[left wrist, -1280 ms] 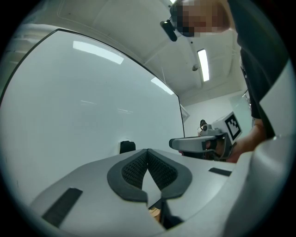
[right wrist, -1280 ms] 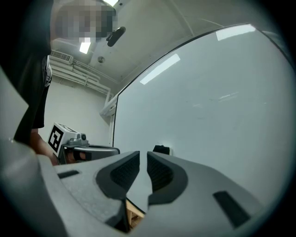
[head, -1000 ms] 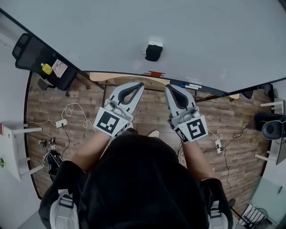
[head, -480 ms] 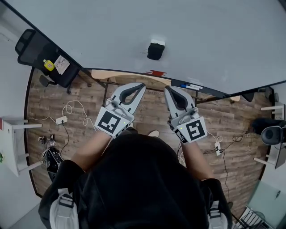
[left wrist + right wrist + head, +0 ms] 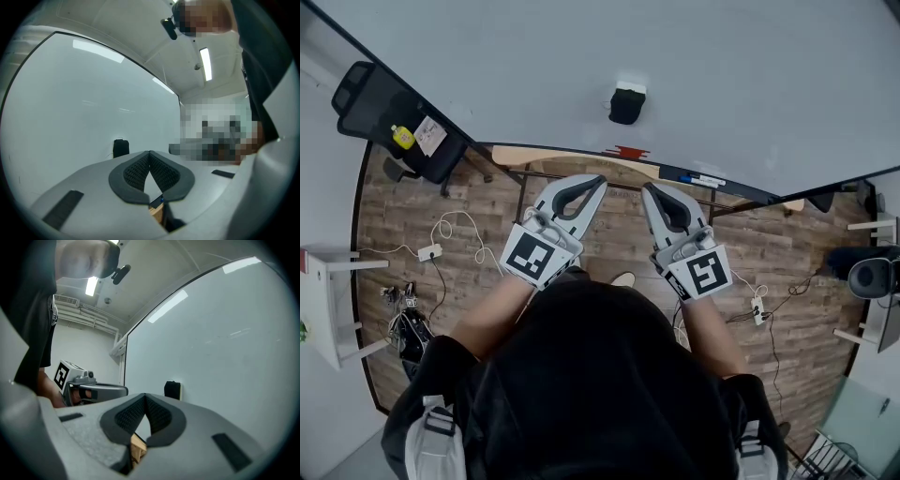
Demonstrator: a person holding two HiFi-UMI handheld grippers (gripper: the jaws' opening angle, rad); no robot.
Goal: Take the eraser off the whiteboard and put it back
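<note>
A black eraser (image 5: 625, 104) with a pale back sticks to the whiteboard (image 5: 722, 75), above its tray. It also shows as a small dark block in the left gripper view (image 5: 121, 147) and in the right gripper view (image 5: 172, 390). My left gripper (image 5: 601, 178) and right gripper (image 5: 645, 187) are held side by side in front of the board, below the eraser and well short of it. Both point level at the board. The tips of each pair of jaws meet, with nothing between them.
The board's tray (image 5: 581, 161) holds red markers (image 5: 625, 154) and a blue-capped marker (image 5: 698, 179). A black office chair (image 5: 394, 127) stands at the left, a white table (image 5: 323, 309) at the far left. Cables and a power strip (image 5: 428, 254) lie on the wooden floor.
</note>
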